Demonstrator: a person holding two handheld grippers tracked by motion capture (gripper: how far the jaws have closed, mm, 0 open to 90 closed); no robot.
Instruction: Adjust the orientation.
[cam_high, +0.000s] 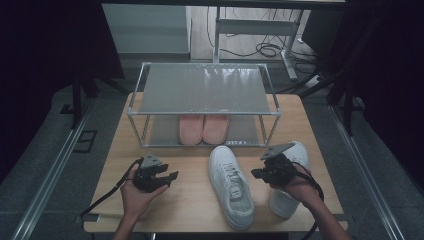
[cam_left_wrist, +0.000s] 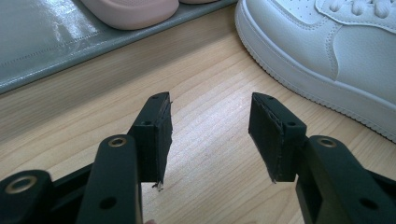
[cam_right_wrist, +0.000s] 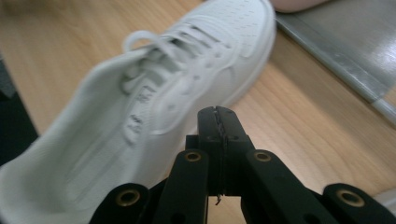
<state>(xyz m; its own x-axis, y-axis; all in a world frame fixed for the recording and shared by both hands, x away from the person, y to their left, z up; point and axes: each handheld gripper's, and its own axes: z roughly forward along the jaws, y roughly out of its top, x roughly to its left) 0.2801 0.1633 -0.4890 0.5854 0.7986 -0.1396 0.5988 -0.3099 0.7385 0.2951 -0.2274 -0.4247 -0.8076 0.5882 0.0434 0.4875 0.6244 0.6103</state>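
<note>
Landmark: two-tier metal shoe rack at the far half of the wooden table; all places are given against it.
Lower shelf: a pair of pink slippers is seen side by side at its middle; bare shelf is left to either side of them.
Near sneaker: one white sneaker lies on the table just in front of the rack, toe toward the lower shelf, heel toward the person.
Second sneaker: another white sneaker lies in front of the rack's right end, partly covered by the right hand.
Left gripper: held low in front of the rack's left half, jaws spread with only bare table between them.
Right gripper: held between the two sneakers in front of the rack, jaws pressed together on nothing; its own view is blurred.
Step in hand (judged): a sneaker is about to be taken up for shelving in the rack.
Done well (judged): the right jaws should be opened first, then closed on the collar or heel wall rather than the laces; the shoe should be kept level and slid toe-first onto bare shelf beside the slippers, without nudging them or catching the frame posts.
</note>
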